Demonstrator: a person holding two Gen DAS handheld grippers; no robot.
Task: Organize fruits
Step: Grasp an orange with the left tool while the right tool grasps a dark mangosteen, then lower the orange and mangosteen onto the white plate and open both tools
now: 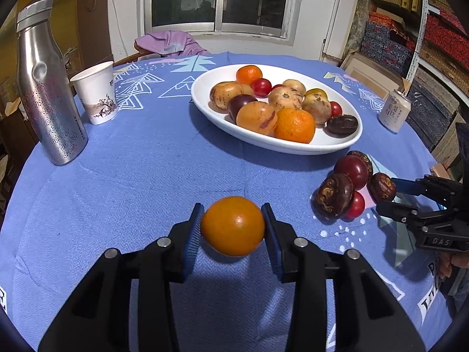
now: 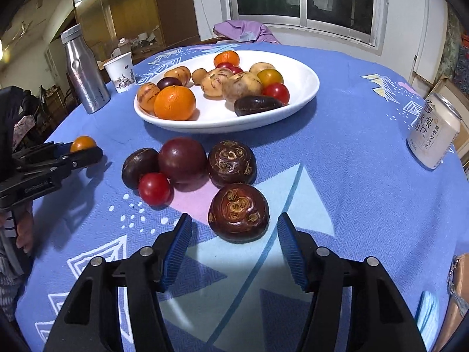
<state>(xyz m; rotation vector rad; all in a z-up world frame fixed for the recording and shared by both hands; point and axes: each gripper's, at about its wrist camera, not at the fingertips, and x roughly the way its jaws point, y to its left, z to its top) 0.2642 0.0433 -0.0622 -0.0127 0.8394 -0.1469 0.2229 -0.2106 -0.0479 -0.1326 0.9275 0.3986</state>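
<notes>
1. Bare blue patterned tablecloth (image 1: 123, 182) lies wide between the dented steel bottle (image 1: 48, 88) and the white oval plate of fruit (image 1: 293, 146).
2. Left gripper (image 1: 233, 226) is clamped on a small round orange fruit (image 1: 233, 226), short of the plate's near rim.
3. Right gripper (image 2: 234, 234) stands apart around a dark brown water chestnut (image 2: 238, 212), pads clear of it.
4. Gripper bodies hide the table's near edge.

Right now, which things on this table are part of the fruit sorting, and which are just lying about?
Job:
- orange fruit in left gripper
- water chestnut ahead of the open right gripper
- loose fruit cluster
- white plate of fruit

Lying about:
- steel bottle
- paper cup
- drink can
</notes>
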